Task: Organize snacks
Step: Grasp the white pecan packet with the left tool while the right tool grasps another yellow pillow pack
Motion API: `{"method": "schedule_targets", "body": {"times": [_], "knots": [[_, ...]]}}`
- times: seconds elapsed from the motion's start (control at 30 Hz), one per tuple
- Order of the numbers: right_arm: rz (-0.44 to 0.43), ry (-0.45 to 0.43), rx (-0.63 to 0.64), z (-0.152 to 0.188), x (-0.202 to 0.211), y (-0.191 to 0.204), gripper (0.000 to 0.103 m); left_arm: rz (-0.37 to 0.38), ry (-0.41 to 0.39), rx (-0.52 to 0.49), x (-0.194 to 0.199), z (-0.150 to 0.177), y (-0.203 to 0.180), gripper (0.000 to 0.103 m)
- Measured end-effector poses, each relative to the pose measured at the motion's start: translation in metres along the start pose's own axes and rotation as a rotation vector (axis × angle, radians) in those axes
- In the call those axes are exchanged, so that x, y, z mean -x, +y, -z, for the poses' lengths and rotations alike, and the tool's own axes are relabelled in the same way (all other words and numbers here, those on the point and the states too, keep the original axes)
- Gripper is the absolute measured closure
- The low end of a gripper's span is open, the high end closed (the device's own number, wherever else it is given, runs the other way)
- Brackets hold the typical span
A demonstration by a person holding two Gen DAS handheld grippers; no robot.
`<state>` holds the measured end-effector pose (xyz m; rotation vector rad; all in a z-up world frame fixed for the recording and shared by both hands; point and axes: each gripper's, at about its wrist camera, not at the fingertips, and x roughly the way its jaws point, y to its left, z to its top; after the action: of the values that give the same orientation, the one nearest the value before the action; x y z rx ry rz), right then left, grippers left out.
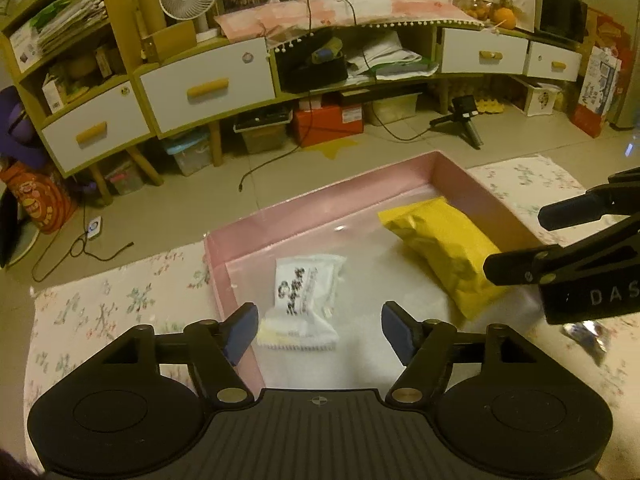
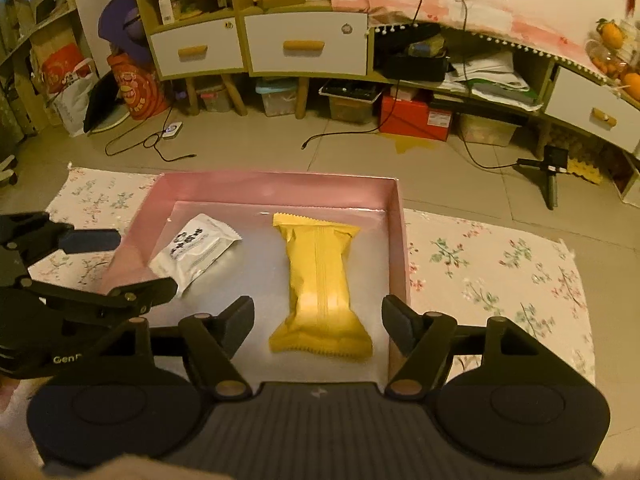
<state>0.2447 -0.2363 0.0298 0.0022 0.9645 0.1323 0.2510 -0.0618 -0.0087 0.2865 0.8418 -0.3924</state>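
Observation:
A shallow pink box (image 1: 320,204) (image 2: 280,188) sits on a floral cloth. Two snack packets lie flat on its pale floor. The white packet with black print (image 1: 308,292) (image 2: 192,252) is at the left. It lies between the blue-padded fingers of my left gripper (image 1: 319,322) (image 2: 132,264), which stand apart and touch nothing. The yellow packet (image 1: 444,244) (image 2: 320,284) lies lengthwise to the right. My right gripper (image 2: 319,316) (image 1: 532,240) hovers over its near end, open, with both fingers clear of the wrapper.
The floral cloth (image 1: 100,308) (image 2: 500,272) spreads on both sides of the box over a tiled floor. A small silvery wrapper (image 1: 588,334) lies on it right of the box. Behind are a low cabinet (image 1: 208,88), loose cables (image 2: 152,144) and a small tripod (image 2: 552,176).

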Motion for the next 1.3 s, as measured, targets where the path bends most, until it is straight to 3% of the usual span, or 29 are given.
{"method": "schedule_targets", "body": {"times": [0.6, 0.87, 1.3], "knots": [[-0.003, -0.017, 0.067, 0.060, 0.075, 0.033, 0.013, 0.022, 0.005, -0.017, 0.095, 0.066, -0.020, 0.009], [-0.004, -0.014, 0.106, 0.096, 0.090, 0.048, 0.007, 0.011, 0.019, -0.070, 0.128, 0.111, -0.031, 0.006], [-0.029, 0.023, 0.140, 0.147, 0.095, 0.065, 0.004, 0.050, 0.124, -0.069, 0.145, 0.171, -0.048, 0.006]]}}
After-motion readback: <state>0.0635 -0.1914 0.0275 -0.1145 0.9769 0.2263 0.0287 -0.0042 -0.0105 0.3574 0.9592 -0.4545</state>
